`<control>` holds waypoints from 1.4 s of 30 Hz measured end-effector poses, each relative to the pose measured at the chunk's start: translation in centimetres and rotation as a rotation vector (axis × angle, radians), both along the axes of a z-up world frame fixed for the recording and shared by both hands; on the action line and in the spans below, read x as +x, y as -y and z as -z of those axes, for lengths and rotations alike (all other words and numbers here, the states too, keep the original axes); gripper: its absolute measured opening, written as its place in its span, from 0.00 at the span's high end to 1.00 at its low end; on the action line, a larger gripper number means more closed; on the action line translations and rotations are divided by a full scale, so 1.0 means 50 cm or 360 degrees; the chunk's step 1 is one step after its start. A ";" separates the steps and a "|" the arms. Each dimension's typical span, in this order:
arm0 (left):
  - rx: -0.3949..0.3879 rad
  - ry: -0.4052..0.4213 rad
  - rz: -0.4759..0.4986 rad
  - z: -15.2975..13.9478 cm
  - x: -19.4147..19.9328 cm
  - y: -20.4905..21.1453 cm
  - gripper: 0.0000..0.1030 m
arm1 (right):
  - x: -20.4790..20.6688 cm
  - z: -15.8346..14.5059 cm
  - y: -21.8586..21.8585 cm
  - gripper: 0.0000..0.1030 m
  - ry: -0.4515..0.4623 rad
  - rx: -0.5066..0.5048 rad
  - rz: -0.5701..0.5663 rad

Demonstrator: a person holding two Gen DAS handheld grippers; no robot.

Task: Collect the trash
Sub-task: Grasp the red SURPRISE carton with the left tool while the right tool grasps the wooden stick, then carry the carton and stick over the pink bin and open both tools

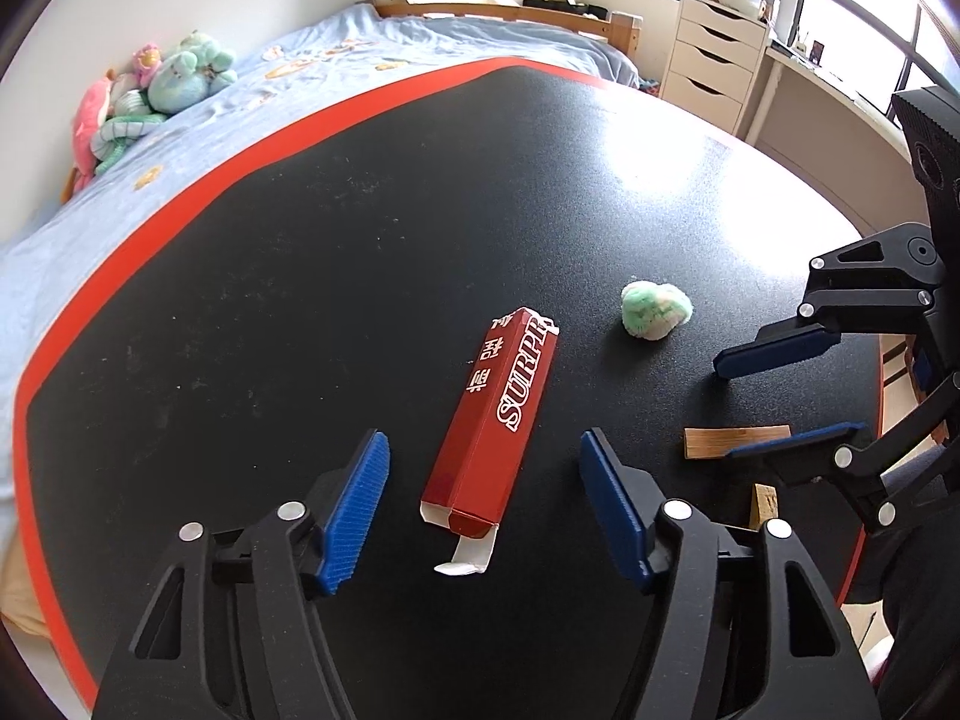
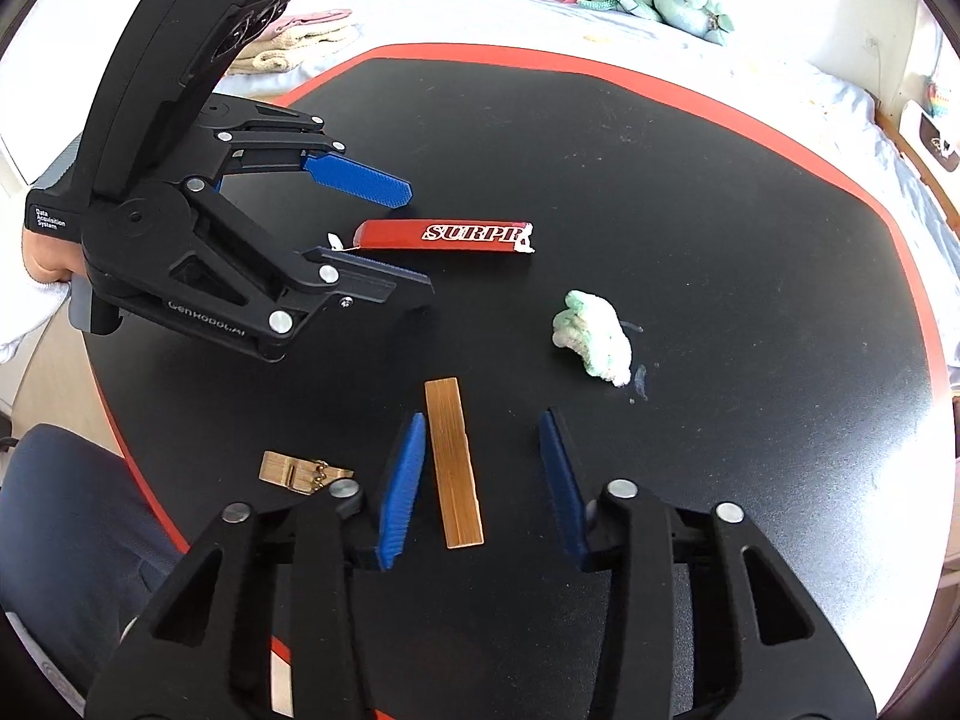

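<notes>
A long red carton (image 1: 498, 420) printed "SURPR" lies flat on the black table (image 1: 240, 300), its near flap torn open. My left gripper (image 1: 485, 438) straddles the carton's near half, open, with a gap on each side. Right of the carton rests a crumpled green-and-white wad (image 1: 655, 310). In the right wrist view a flat wooden strip (image 2: 453, 468) lies between the fingers of my right gripper (image 2: 483, 420), close to the left pad (image 2: 405, 480) but apart from it; that gripper is open. The left gripper (image 2: 419, 237) and the carton (image 2: 444, 235) show there too.
A small wooden clip (image 2: 297, 471) lies near the table's red edge, left of the strip. A bed (image 1: 180, 138) with plush toys (image 1: 150, 96) borders the table's far side. White drawers (image 1: 714, 54) stand by the window. A person's lap (image 2: 72, 516) is at the table's near side.
</notes>
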State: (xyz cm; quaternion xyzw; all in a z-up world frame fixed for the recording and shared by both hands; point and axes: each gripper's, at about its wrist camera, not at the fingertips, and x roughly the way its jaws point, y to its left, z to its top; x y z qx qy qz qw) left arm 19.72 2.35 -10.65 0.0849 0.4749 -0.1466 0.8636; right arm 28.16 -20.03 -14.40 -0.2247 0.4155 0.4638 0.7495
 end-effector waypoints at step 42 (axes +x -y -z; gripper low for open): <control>-0.0205 0.0088 -0.0196 -0.151 -0.252 0.091 0.86 | -0.160 -0.150 0.169 0.89 0.0019 0.0227 0.0142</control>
